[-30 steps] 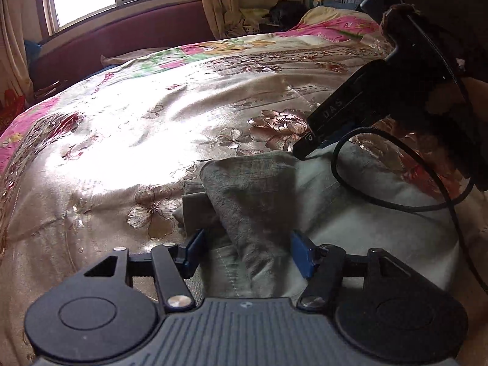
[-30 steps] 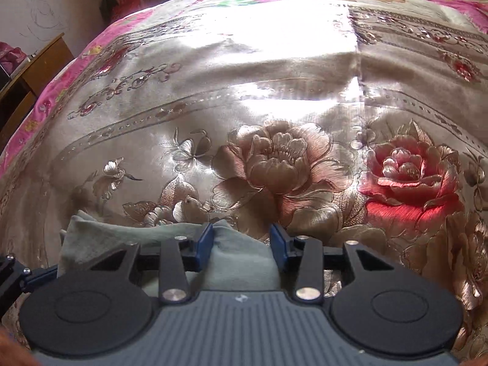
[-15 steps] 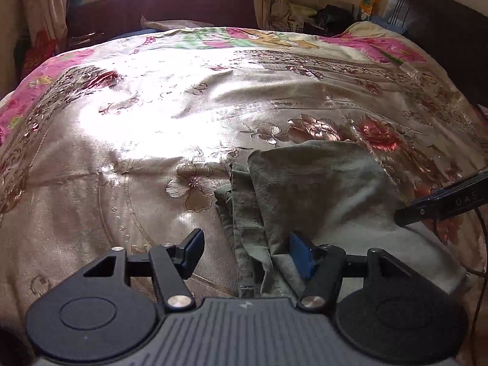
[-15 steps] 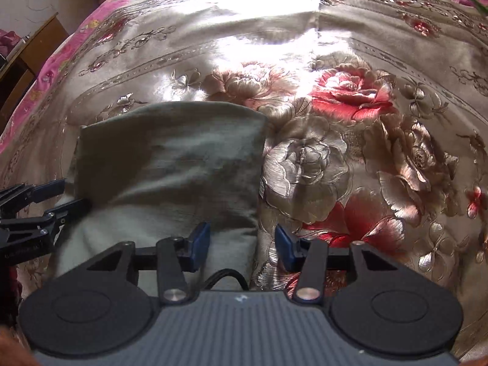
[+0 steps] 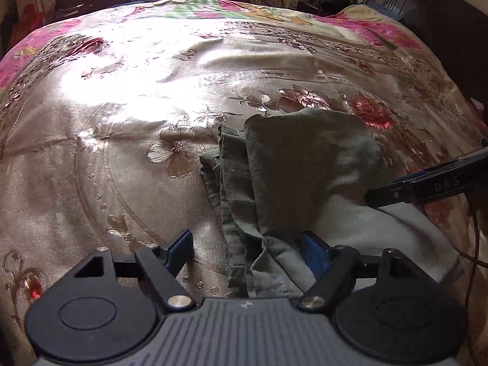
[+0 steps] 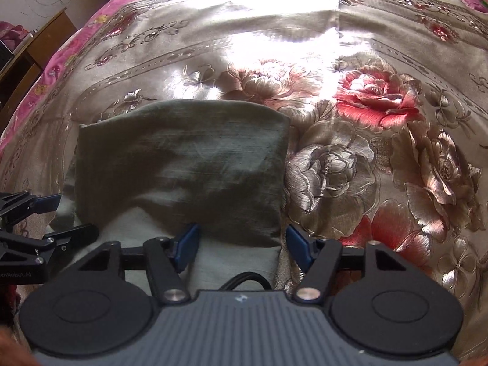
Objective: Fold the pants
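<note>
The grey-green pants (image 5: 305, 164) lie folded in a compact stack on the floral satin bedspread (image 5: 137, 97); they also show in the right wrist view (image 6: 183, 164). My left gripper (image 5: 248, 248) is open and empty, its blue pads straddling the stack's near left edge. My right gripper (image 6: 244, 248) is open and empty above the stack's near right corner. The right gripper's finger shows at the right of the left wrist view (image 5: 427, 183). The left gripper's fingers show at the left of the right wrist view (image 6: 36, 216).
A black cable (image 5: 472, 231) hangs by the right gripper. A dark headboard (image 5: 442, 9) and clutter stand at the far right. A wooden cabinet (image 6: 33, 58) stands beside the bed at the left. Bedspread extends all around the stack.
Both grippers have pulled back from the pants, and the folded stack now lies released on the bed. The right gripper moved from above the stack to its right side.
</note>
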Demonstrator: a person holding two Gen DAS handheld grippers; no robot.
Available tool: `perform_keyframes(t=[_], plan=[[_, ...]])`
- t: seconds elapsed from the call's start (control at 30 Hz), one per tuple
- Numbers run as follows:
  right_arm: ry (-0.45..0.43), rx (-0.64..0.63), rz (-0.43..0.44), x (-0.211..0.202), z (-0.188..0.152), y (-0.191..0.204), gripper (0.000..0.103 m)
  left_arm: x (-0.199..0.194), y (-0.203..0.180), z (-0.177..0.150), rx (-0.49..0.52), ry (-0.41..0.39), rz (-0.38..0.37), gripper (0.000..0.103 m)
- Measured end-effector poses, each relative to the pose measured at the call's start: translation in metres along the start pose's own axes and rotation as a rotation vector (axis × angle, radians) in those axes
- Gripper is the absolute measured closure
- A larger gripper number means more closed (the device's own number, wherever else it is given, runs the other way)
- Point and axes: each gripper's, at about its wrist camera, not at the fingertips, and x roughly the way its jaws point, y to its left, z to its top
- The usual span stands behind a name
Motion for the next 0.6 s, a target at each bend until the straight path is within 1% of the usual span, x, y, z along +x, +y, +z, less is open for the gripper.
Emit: perform_keyframes(t=[0.03, 0.13, 0.17, 0.2, 0.23, 0.27, 0.3, 0.37, 0.43, 0.47, 0.5, 0.53, 0.57, 0.6], plan=[[-0.001, -0.001, 0.013, 0.000, 0.000, 0.000, 0.040, 0.000, 0.000, 0.001, 0.004, -0.002, -0.003, 0.013], [-0.003, -0.011, 0.028, 0.000, 0.000, 0.002, 0.046, 0.001, 0.002, 0.003, 0.010, -0.013, -0.015, 0.025], [-0.004, -0.016, 0.031, -0.001, 0.000, 0.003, 0.052, 0.000, 0.002, 0.005, 0.013, -0.015, -0.028, 0.037], [-0.007, -0.020, 0.030, -0.002, 0.000, 0.004, 0.064, -0.002, 0.001, 0.006, 0.015, -0.015, -0.041, 0.046], [-0.007, -0.022, 0.029, -0.004, 0.000, 0.005, 0.070, -0.004, -0.001, 0.007, 0.024, -0.018, -0.034, 0.047], [-0.007, -0.026, 0.032, -0.006, 0.000, 0.006, 0.082, -0.006, -0.005, 0.008, 0.049, -0.022, -0.022, 0.050], [-0.009, -0.021, 0.040, -0.008, 0.001, 0.006, 0.087, -0.007, -0.008, 0.008, 0.070, -0.023, -0.012, 0.052], [-0.013, -0.007, 0.054, -0.012, 0.002, 0.005, 0.090, -0.009, -0.012, 0.008, 0.091, -0.023, 0.000, 0.054], [-0.027, 0.000, 0.073, -0.017, 0.001, 0.002, 0.091, -0.011, -0.012, 0.009, 0.088, -0.024, 0.003, 0.054], [-0.027, 0.007, 0.084, -0.019, 0.001, 0.000, 0.091, -0.012, -0.009, 0.009, 0.077, -0.019, 0.001, 0.054], [-0.018, 0.015, 0.092, -0.018, 0.000, -0.003, 0.090, -0.011, -0.005, 0.008, 0.063, -0.015, -0.003, 0.050], [-0.015, 0.021, 0.104, -0.018, -0.001, -0.007, 0.085, -0.012, -0.002, 0.008, 0.054, -0.017, -0.011, 0.049], [-0.021, 0.024, 0.108, -0.019, -0.002, -0.010, 0.083, -0.011, 0.000, 0.007, 0.049, -0.015, -0.021, 0.048], [-0.023, 0.029, 0.108, -0.018, -0.003, -0.013, 0.076, -0.011, 0.002, 0.007, 0.049, -0.016, -0.019, 0.042]])
